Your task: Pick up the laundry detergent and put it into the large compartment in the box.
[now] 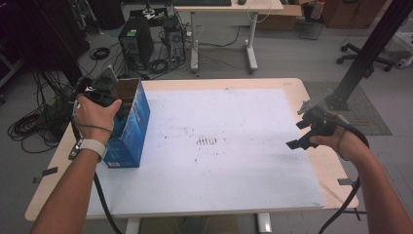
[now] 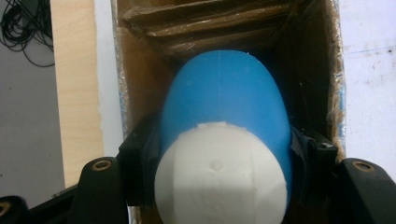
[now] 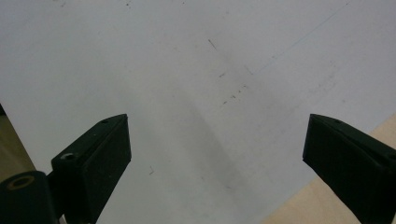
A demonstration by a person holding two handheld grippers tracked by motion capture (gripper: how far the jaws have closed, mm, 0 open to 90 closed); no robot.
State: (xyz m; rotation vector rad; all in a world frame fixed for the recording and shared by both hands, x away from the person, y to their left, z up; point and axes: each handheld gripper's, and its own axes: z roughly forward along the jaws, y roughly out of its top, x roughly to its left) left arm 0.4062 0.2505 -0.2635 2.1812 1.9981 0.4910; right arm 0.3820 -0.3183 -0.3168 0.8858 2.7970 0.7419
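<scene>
Blue and white, the egg-shaped toy sat clamped between the jaws of my left gripper, down inside the open top of the cardboard box. From above, that gripper sat at the box mouth; I think the toy's tip stayed clear of the bottom, though shadow hid it. My right gripper hung with jaws spread wide and nothing between them over the white mat, near its edge.
</scene>
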